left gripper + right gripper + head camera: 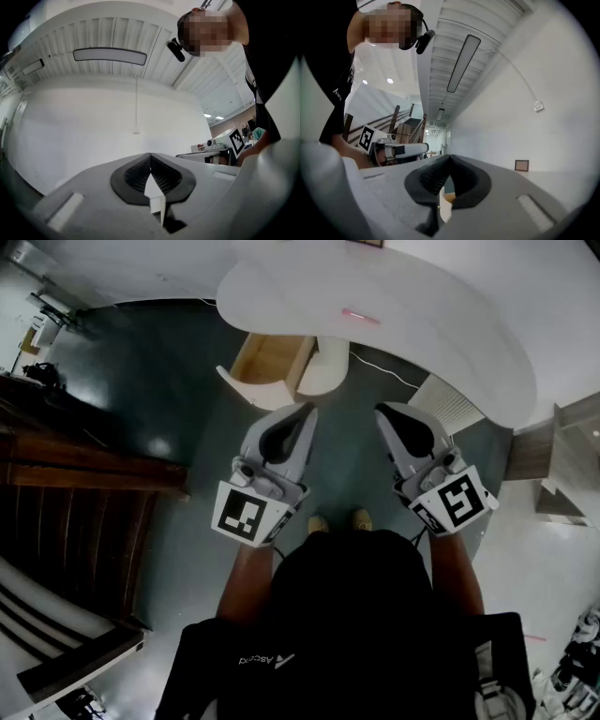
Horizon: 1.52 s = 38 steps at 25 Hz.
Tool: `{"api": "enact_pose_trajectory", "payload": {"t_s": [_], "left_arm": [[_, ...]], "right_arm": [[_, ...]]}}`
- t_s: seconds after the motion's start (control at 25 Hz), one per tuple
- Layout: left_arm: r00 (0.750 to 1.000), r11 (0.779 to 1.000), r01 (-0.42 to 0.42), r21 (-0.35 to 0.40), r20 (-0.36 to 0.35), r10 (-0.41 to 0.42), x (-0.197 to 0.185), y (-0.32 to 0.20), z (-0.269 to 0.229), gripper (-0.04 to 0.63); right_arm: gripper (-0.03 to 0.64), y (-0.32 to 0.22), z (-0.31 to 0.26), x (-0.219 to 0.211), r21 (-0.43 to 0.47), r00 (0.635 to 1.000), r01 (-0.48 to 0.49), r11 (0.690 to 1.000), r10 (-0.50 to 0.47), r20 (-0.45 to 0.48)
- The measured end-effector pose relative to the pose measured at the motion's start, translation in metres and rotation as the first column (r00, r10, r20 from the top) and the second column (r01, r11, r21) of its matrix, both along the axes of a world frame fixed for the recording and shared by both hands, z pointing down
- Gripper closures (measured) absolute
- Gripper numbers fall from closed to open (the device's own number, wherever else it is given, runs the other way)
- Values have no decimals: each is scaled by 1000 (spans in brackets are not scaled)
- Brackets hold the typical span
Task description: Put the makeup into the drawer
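head view: left gripper (307,411) and right gripper (380,412) point forward side by side. the open light wooden drawer (270,360) is just ahead of the left one, under the white curved table (450,343). a slim pink makeup item (361,317) lies on top, beyond the right gripper's tip.
left gripper view: jaws pressed together, nothing between.
right gripper view: same, tips meeting, empty.
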<state>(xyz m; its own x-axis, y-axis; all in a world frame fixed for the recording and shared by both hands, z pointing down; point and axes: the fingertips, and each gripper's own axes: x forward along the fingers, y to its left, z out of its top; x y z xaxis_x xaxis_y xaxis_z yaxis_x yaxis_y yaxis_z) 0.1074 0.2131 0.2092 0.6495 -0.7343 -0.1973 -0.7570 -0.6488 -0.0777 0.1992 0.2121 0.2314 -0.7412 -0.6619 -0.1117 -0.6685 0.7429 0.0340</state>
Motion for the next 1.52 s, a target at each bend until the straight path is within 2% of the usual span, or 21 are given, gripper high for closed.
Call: {"api": "enact_pose_trajectory", "payload": {"t_s": [0.4, 0.68, 0.96, 1.2, 1.52], "left_arm": [[1000, 1000, 4, -3, -12, -4, -27, -2, 6, 584], [1000, 1000, -1, 4, -12, 1, -65, -8, 8, 584], [1000, 1000, -8, 10, -30, 8, -106, -25, 9, 584], [999, 1000, -7, -6, -41, 7, -114, -55, 17, 584], [1000, 1000, 19, -19, 3, -19, -100, -129, 28, 584]], "right_arm": [[614, -3, 5, -25, -8, 1000, 2, 1000, -2, -7], [614, -11, 10, -54, -23, 1000, -15, 1000, 15, -15], [614, -29, 17, -77, -36, 996, -72, 997, 70, -47], [614, -65, 24, -73, -41, 992, -101, 994, 97, -80], [614, -155, 45, -46, -16, 980, -99, 995, 95, -177]]}}
